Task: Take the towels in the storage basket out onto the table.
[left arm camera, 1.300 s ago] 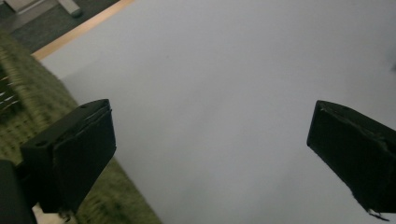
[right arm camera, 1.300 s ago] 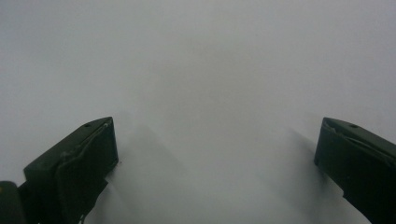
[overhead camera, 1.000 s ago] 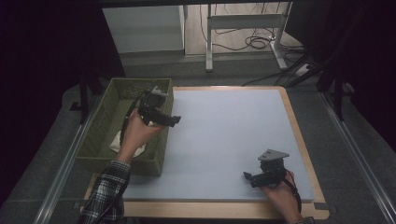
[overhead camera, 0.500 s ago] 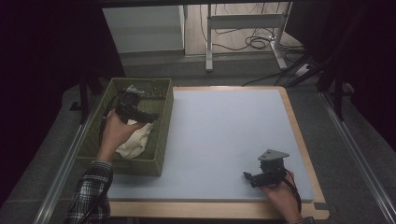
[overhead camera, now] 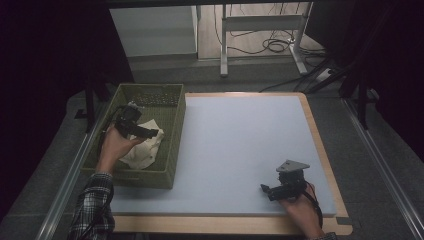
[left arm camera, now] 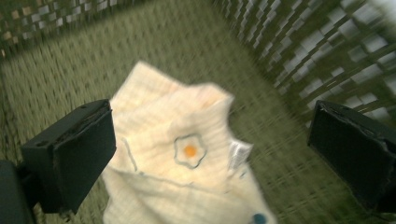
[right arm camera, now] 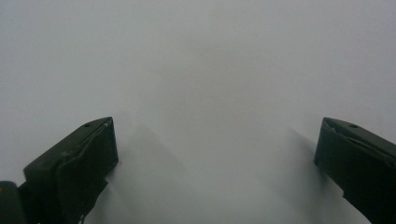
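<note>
Lying crumpled in green basket (overhead camera: 172, 150): cream cloth (left arm camera: 187, 158), left claw (left arm camera: 210, 154) above.

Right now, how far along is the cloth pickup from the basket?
Done: the left tongs are down inside the green basket, open, straddling the cream cloth. In hand: lining up the grasp; the jaws have not closed on it. Left: close, lift, bring it out, probably onto the pale mat, where the right tongs rest open.
</note>
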`<state>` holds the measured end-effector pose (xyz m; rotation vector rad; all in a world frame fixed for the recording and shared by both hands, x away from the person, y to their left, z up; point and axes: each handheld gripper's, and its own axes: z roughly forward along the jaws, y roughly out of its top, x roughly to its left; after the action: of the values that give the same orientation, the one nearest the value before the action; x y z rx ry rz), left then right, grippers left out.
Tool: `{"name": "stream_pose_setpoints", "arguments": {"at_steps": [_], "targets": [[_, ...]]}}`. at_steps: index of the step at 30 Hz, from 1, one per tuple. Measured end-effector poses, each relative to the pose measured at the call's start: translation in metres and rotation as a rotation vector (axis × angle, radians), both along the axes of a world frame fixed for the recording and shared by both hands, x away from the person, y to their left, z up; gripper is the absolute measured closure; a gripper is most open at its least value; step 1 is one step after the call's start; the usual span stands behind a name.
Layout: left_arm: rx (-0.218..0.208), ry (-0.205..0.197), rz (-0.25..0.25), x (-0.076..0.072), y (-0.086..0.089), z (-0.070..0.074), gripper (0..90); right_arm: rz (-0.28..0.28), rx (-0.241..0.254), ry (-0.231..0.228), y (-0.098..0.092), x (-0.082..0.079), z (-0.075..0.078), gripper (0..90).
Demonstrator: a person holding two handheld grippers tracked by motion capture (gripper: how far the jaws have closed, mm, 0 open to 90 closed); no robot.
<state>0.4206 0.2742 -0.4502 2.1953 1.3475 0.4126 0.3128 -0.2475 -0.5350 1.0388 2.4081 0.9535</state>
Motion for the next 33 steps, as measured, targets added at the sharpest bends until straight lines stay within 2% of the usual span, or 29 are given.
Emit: {"name": "stream_pose_setpoints", "arguments": {"at_steps": [6,8,12,14,16,18,21,23,25,29,30,32,33], "targets": [[0.030,0.098,0.020,0.011,0.004,-0.020,1.7,0.001,0.000,0.000,0.000,0.000,0.000,0.0],[0.054,0.137,0.026,0.016,0.005,-0.027,1.6,0.000,0.000,0.000,0.000,0.000,0.000,0.0],[0.074,0.216,0.053,0.023,0.008,-0.041,1.5,0.000,0.000,0.000,0.000,0.000,0.000,0.0],[0.091,0.267,0.061,0.026,0.008,-0.048,1.6,0.001,0.000,0.000,0.000,0.000,0.000,0.0],[0.119,0.296,0.058,0.028,0.007,-0.052,1.6,0.000,0.000,0.000,0.000,0.000,0.000,0.0],[0.115,0.329,0.056,0.028,0.007,-0.055,1.7,0.001,0.000,0.000,0.000,0.000,0.000,0.0],[0.154,0.373,0.045,0.028,0.006,-0.060,3.3,0.001,0.000,0.000,0.000,0.000,0.000,0.0],[0.185,0.412,0.044,0.028,0.005,-0.064,7.0,0.001,0.000,0.000,0.000,0.000,0.000,0.0],[0.161,0.425,0.046,0.027,0.005,-0.063,13.1,0.001,0.000,0.000,0.000,0.000,0.000,0.0],[0.147,0.427,0.041,0.024,0.005,-0.059,34.5,0.001,0.000,0.000,0.000,0.000,0.000,0.0],[0.146,0.421,0.024,0.022,0.004,-0.056,45.5,0.001,0.000,0.000,0.000,0.000,0.000,0.0],[0.139,0.424,0.020,0.020,0.004,-0.055,56.5,0.001,0.000,0.000,0.000,0.000,0.000,0.0],[0.120,0.430,0.012,0.020,0.004,-0.054,63.6,0.001,0.000,0.000,0.000,0.000,0.000,0.0]]}}
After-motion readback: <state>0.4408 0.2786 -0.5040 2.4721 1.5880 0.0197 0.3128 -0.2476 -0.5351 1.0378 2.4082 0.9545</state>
